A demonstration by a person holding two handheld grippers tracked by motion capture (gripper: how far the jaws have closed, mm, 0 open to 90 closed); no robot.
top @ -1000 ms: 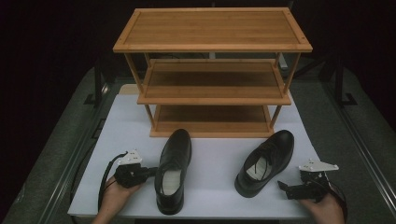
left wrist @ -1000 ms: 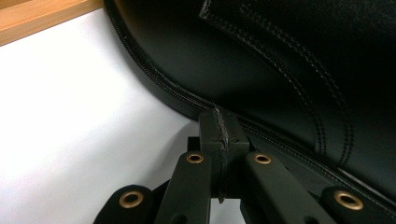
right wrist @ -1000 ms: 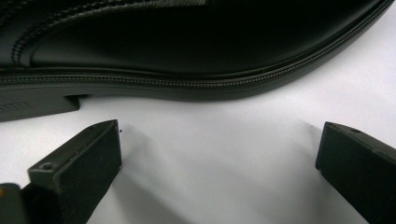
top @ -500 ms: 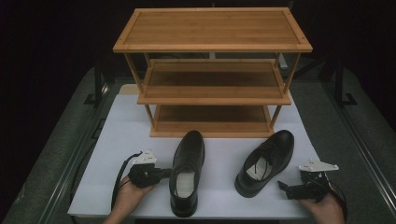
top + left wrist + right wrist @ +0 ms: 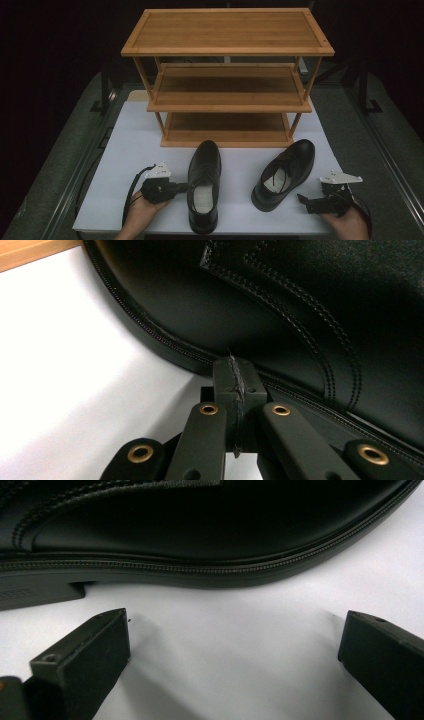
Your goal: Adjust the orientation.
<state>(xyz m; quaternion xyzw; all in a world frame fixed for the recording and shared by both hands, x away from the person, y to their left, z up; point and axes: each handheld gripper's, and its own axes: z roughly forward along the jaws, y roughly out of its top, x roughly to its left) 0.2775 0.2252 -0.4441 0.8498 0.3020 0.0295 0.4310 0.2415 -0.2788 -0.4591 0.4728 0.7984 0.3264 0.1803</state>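
On desk (image 5: 125, 150), white-topped, at rear: three-tier wooden shoe rack (image 5: 227, 75), all tiers bare, front foot rail just beyond both shoe toes.

Left shoe (image 5: 204, 185): black leather lace-up, upright on sole, toe toward rack, heel at near edge of desk. Pale insole visible through opening. Stitched welt and double stitch lines seen close in left gripper view (image 5: 300, 330). Glossy, no scuffs discernible.

Right shoe (image 5: 284, 172): matching black lace-up, upright, angled with toe up and to the right, well apart from left shoe. Heel block and stitched welt clear in right gripper view (image 5: 200, 540).

Left hand (image 5: 142, 215): entering from bottom edge, forearm low, gripper held level and pointing sideways at left shoe.

Right hand (image 5: 347, 222): at bottom right corner, low over desk, gripper aimed level toward right shoe's heel side.

Left gripper (image 5: 181, 187): clenched, jaws pressed together with nothing between, tips (image 5: 235, 377) touching left shoe's outer welt at mid-length.

Right gripper (image 5: 301, 199): released, jaws spread wide (image 5: 235, 640), just short of right shoe, no contact.
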